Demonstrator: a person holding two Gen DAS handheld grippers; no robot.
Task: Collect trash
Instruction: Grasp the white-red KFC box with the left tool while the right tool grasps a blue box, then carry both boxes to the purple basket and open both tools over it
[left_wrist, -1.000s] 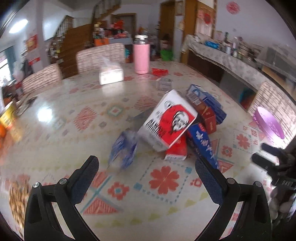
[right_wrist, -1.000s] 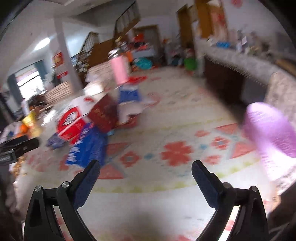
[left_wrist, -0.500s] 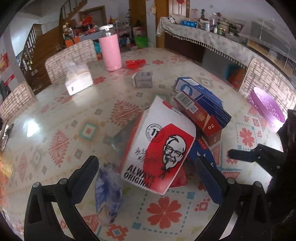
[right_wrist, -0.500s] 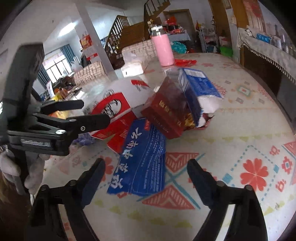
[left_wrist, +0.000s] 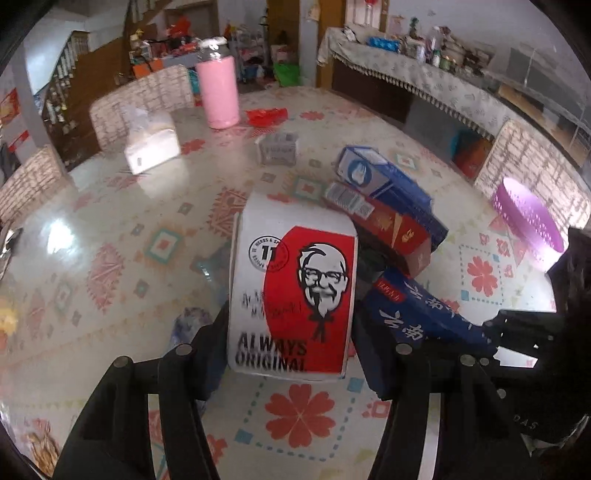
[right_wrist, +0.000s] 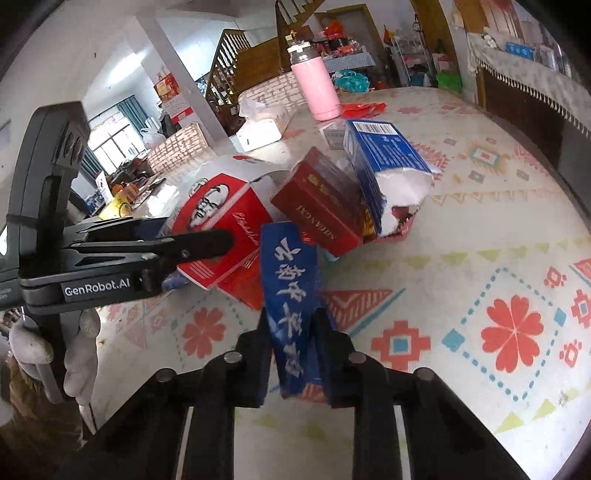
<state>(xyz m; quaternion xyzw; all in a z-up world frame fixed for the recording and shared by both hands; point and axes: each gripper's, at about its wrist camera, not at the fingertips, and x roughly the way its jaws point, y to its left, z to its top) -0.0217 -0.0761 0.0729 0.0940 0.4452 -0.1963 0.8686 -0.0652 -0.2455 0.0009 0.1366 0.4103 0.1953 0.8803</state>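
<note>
A white and red KFC box leans on a pile of cartons in the middle of the table. My left gripper straddles it, jaws closing, with both pads against its sides. From the right wrist view, the left gripper reaches across the KFC box. My right gripper is shut on a flat blue packet with white characters, tilted up off the table. That blue packet also shows at the right of the left view. Behind lie a red carton and a blue carton.
A crumpled blue wrapper lies by my left finger. Farther back stand a pink bottle, a tissue pack, a small grey box and a red wrapper. A purple basket sits at the table's right edge.
Both grippers came forward to the pile. The left jaws narrowed from wide open onto the KFC box. The right jaws went from open to shut on the blue packet.
</note>
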